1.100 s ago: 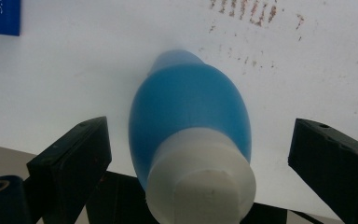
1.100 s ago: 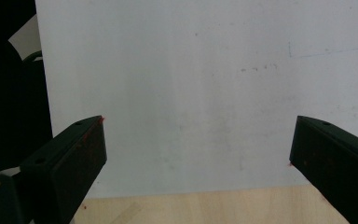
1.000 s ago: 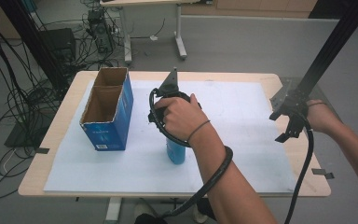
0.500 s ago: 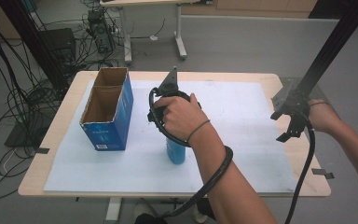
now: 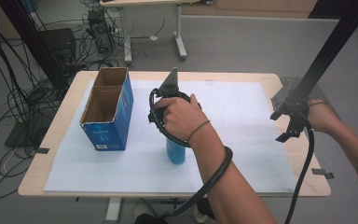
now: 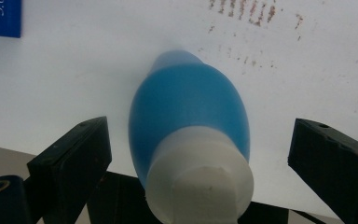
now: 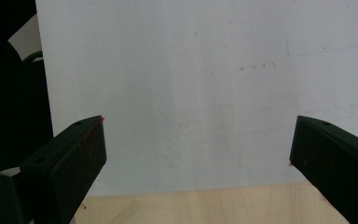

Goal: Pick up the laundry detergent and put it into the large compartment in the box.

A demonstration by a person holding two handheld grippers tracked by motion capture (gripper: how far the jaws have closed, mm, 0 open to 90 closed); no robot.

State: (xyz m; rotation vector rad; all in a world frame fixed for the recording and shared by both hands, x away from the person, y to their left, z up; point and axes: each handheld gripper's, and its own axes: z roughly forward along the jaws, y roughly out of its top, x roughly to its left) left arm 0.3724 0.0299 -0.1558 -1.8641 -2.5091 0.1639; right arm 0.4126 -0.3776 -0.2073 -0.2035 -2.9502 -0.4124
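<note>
Left gripper [image 6: 198, 154]: jaws apart, poised over the bottle from above, one jaw on each side of the cap, neither touching it.
Bottle: blue plastic bottle with a white cap [image 6: 191, 135], upright on the white sheet [image 5: 242, 116], near the middle of the table, right of the box and nearer the person; in the high view its lower body [image 5: 175, 151] shows under the left hand [image 5: 179, 116].
Box: open blue cardboard box with a brown inside [image 5: 108, 112], standing at the left of the sheet, apart from the bottle, two compartments, nothing seen in them.
Right gripper [image 5: 291, 123]: jaws apart, holding nothing, over the right edge of the sheet, well apart from the bottle.
Table: light wooden table [image 5: 279, 81].
Progress: early by my reading; gripper lined up, grasp not yet made.
Left to do: close on the bottle, lift, probably carry to the box.
</note>
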